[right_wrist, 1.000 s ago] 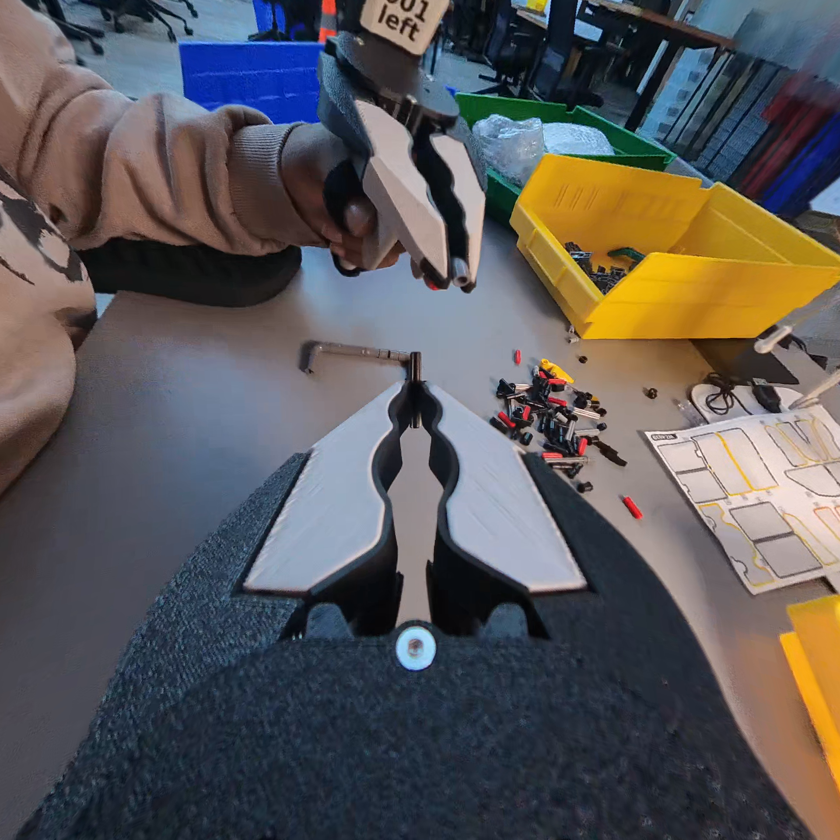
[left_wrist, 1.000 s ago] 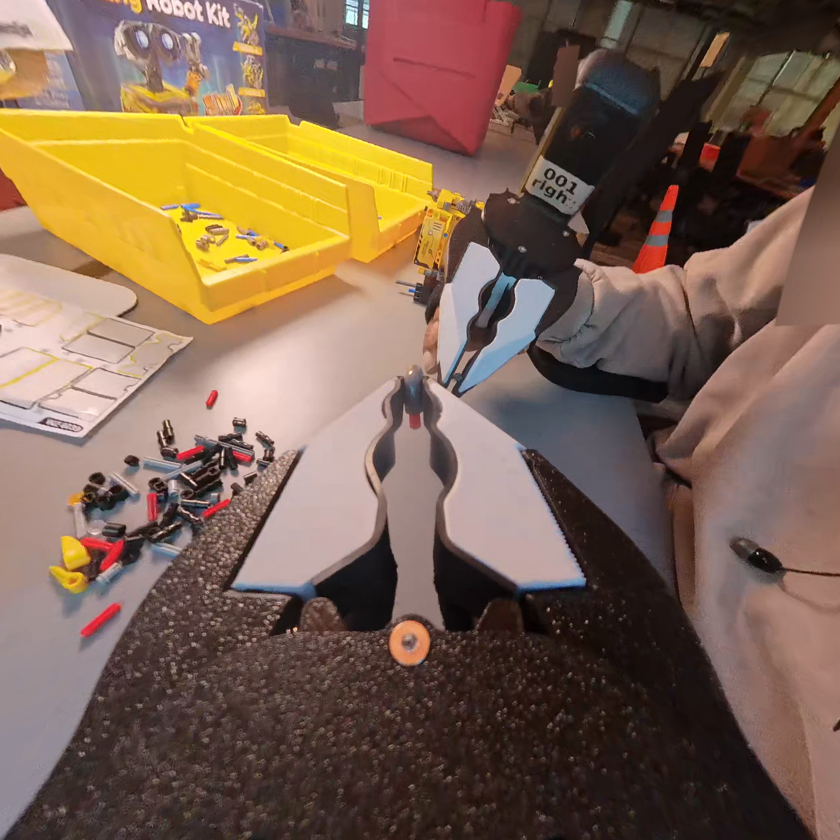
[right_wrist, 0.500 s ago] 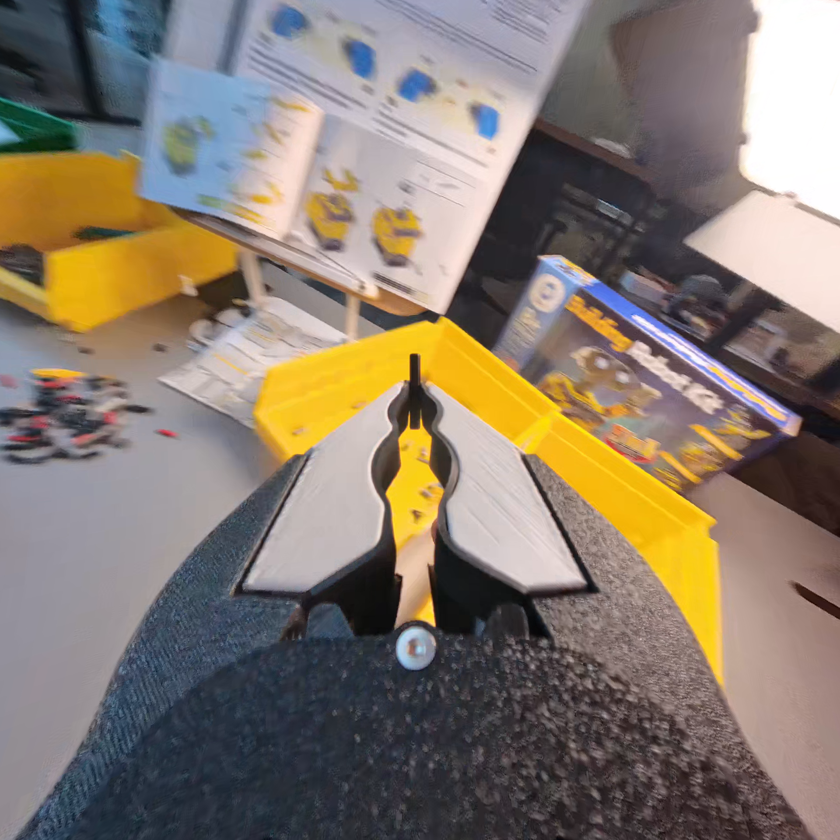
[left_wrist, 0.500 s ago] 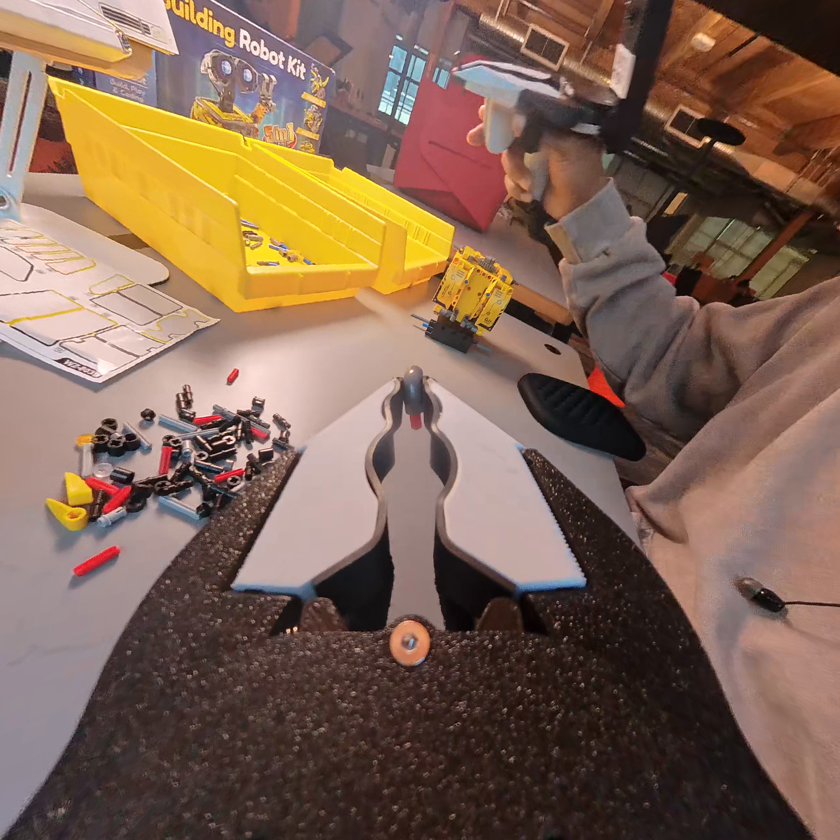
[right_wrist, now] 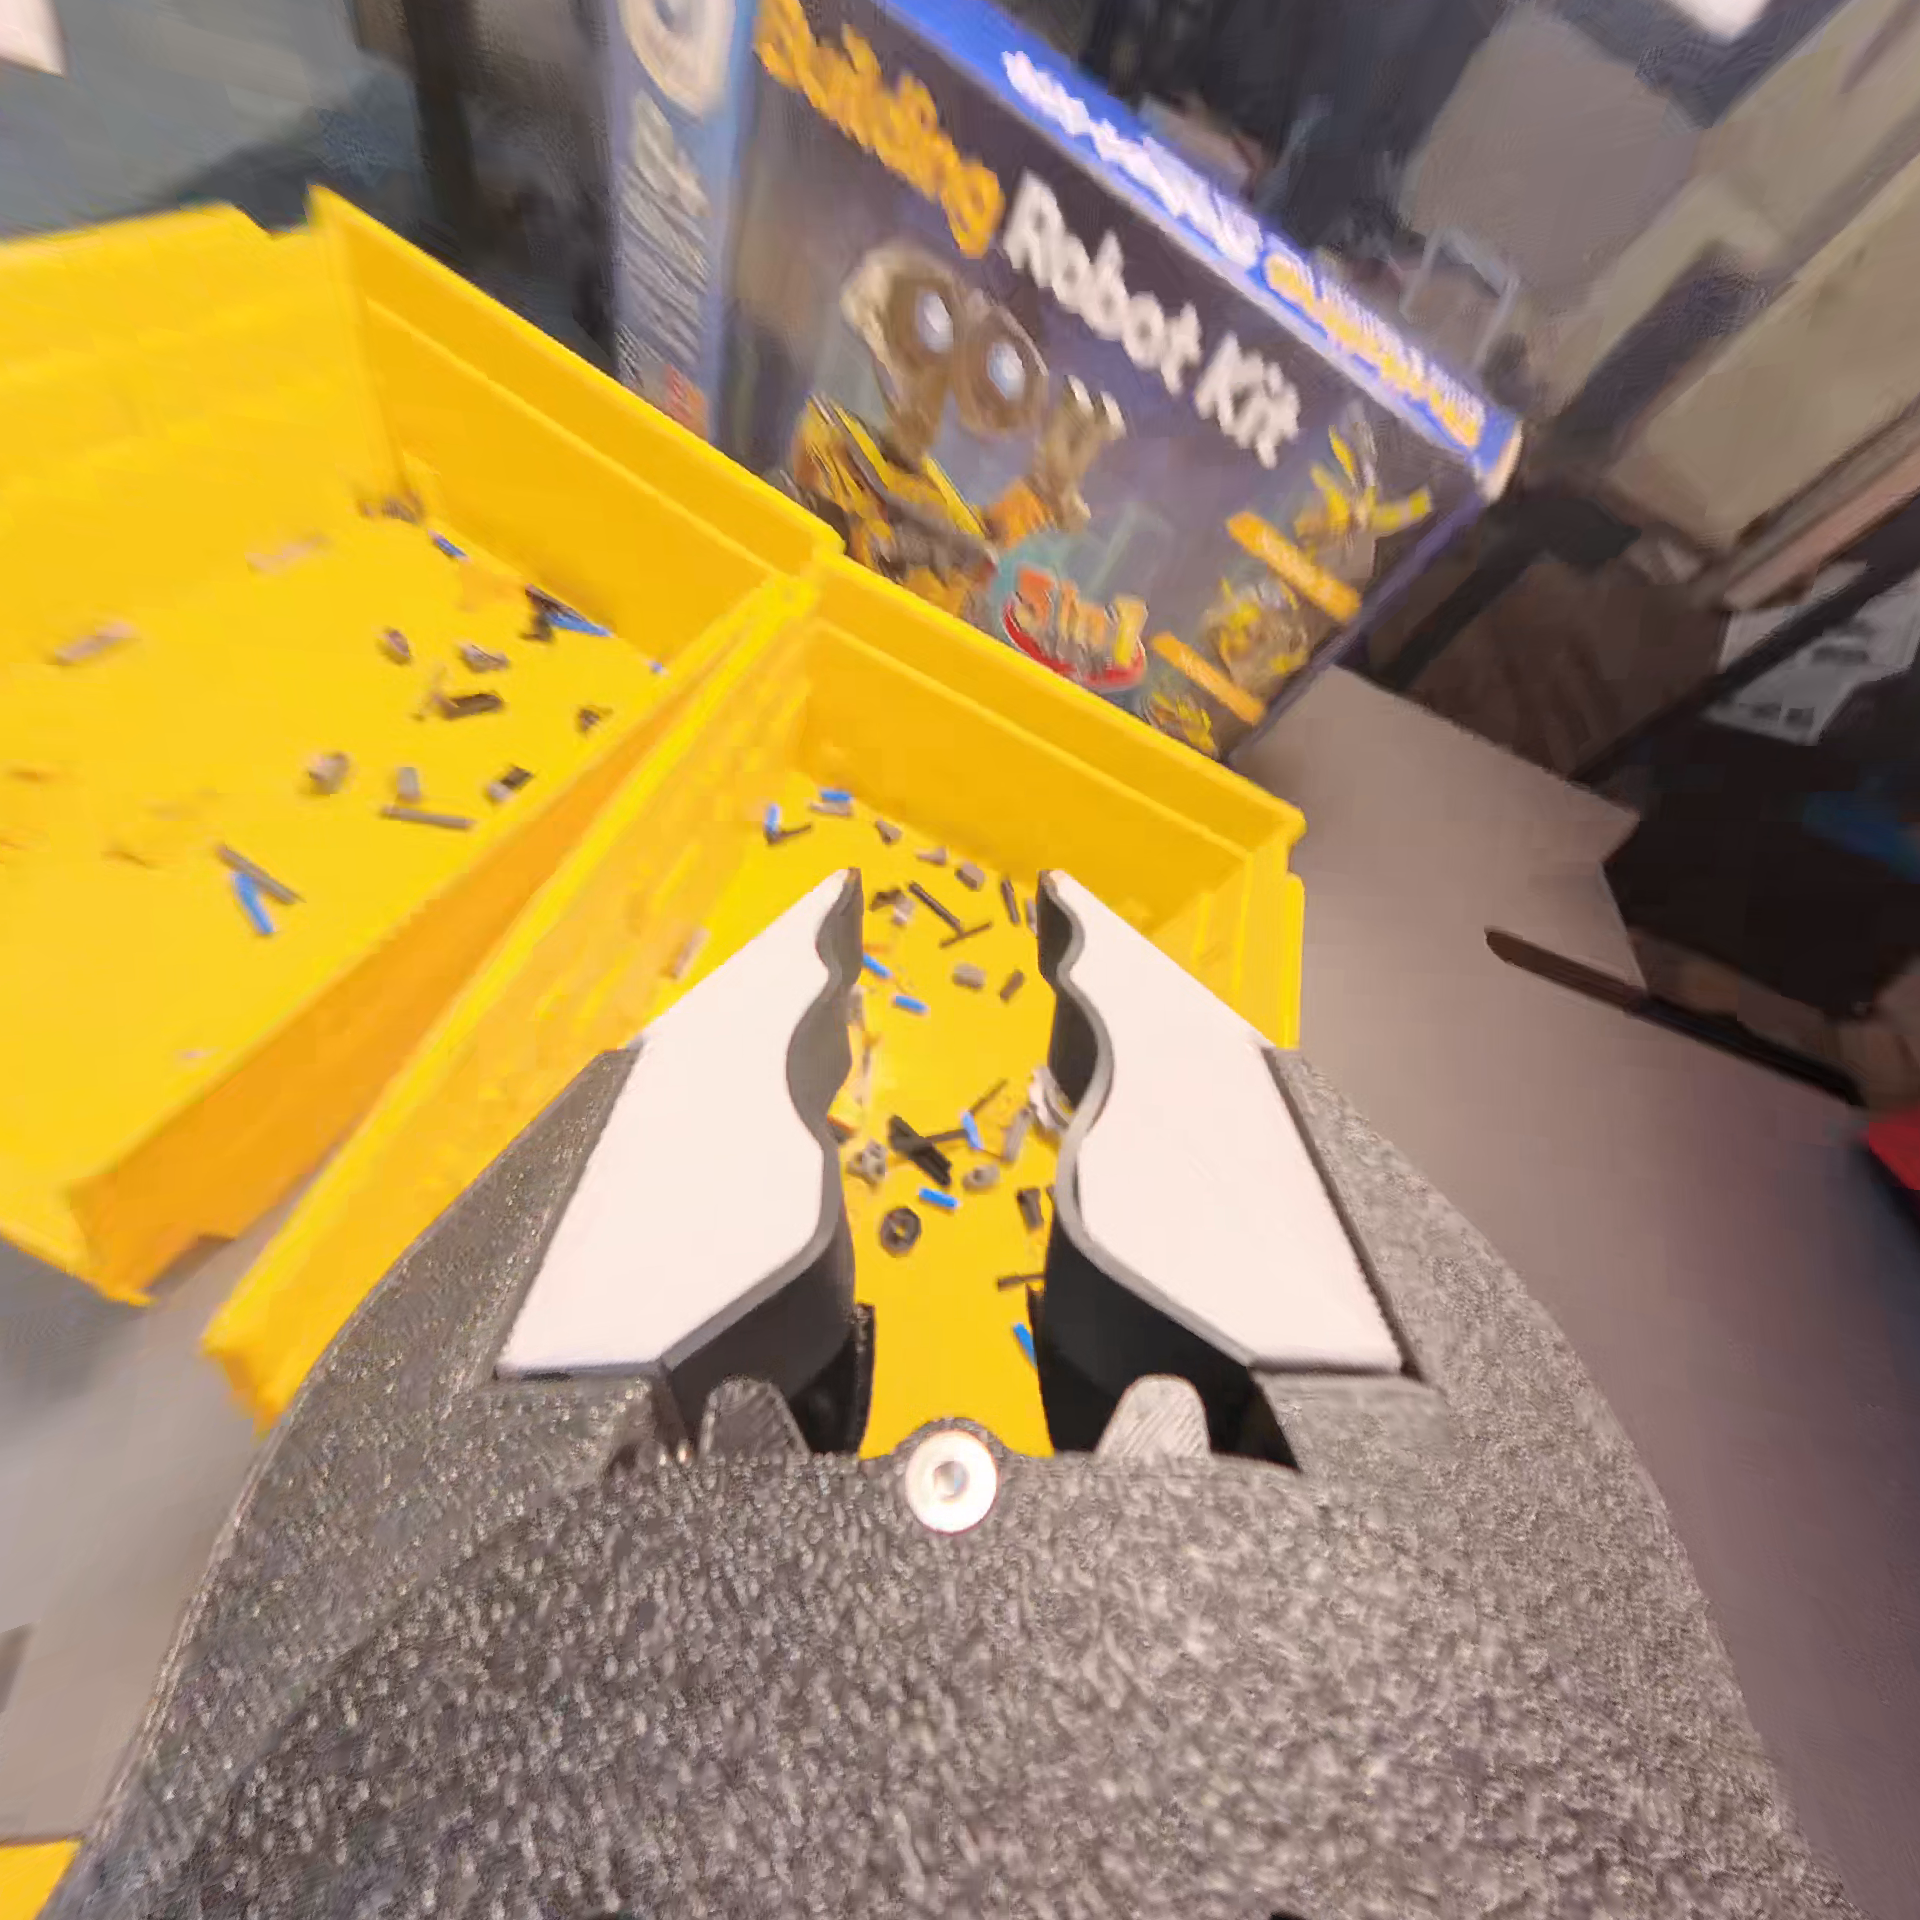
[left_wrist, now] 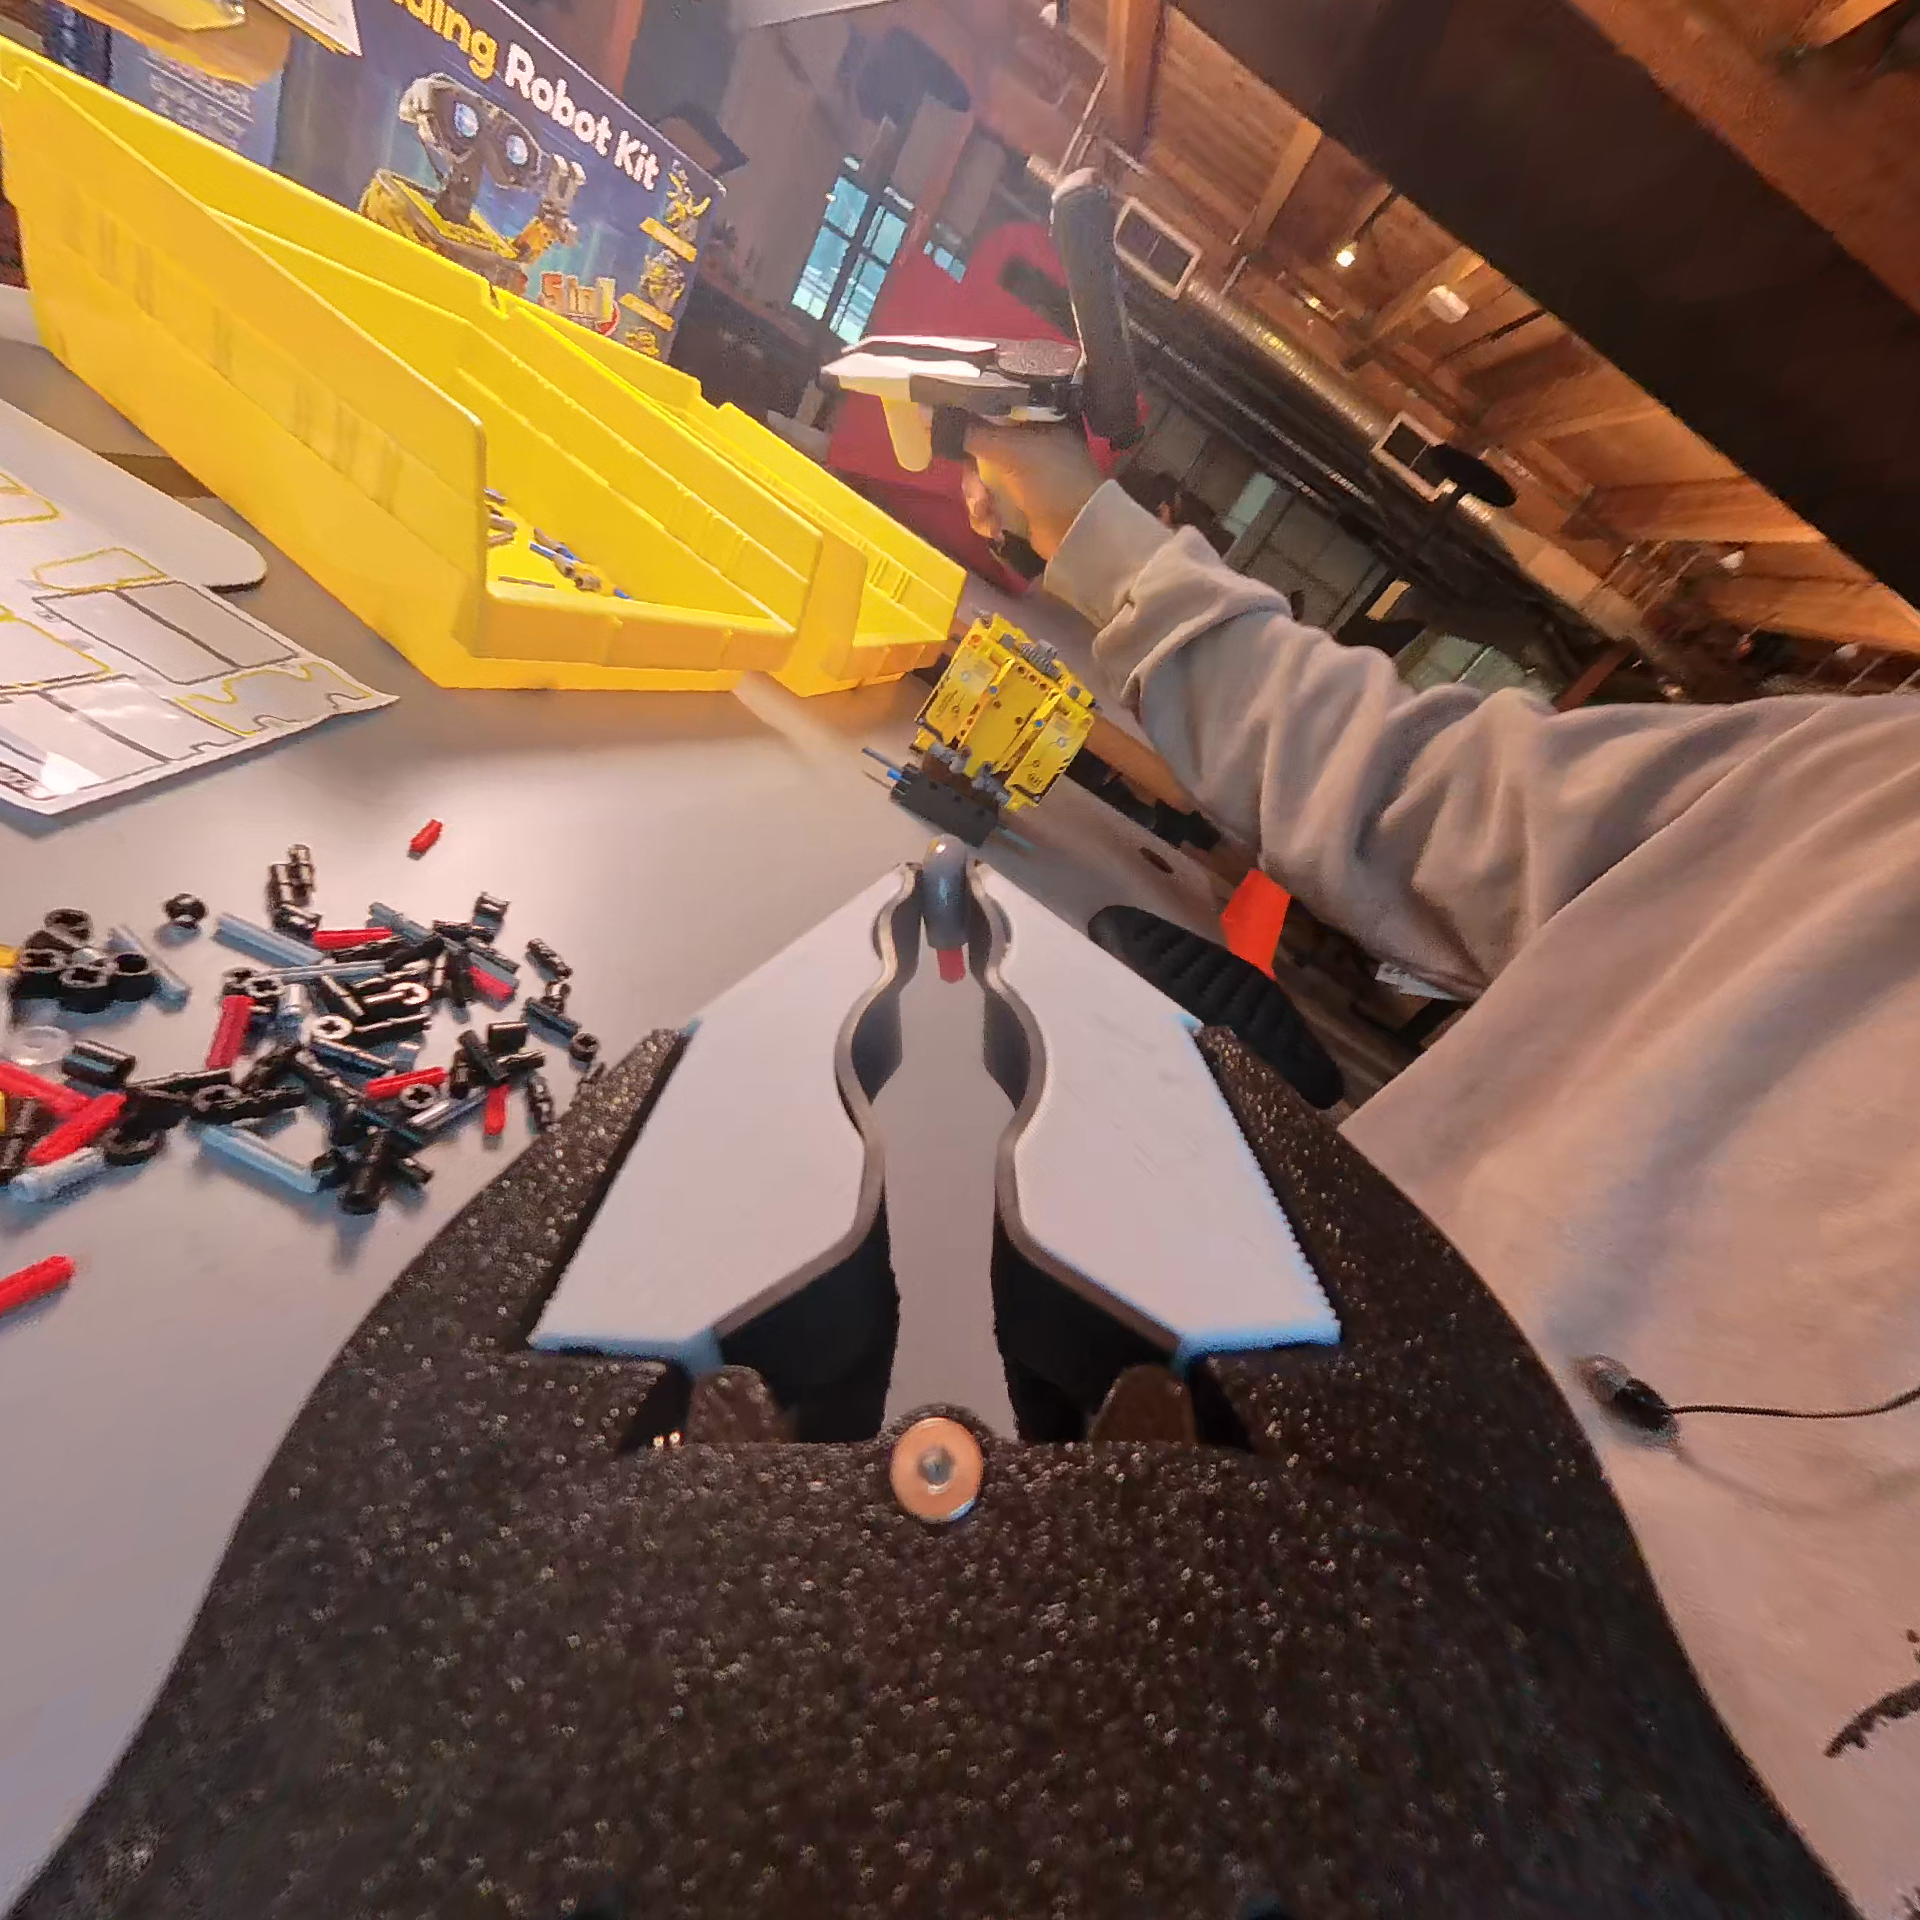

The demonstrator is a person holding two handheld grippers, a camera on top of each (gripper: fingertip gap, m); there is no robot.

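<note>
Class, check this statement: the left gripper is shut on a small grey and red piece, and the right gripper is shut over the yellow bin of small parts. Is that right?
Not quite. The right wrist view shows the right gripper open, its fingers apart over the yellow bin of small parts. The rest stands: the left gripper is shut on the small grey and red piece.
</note>
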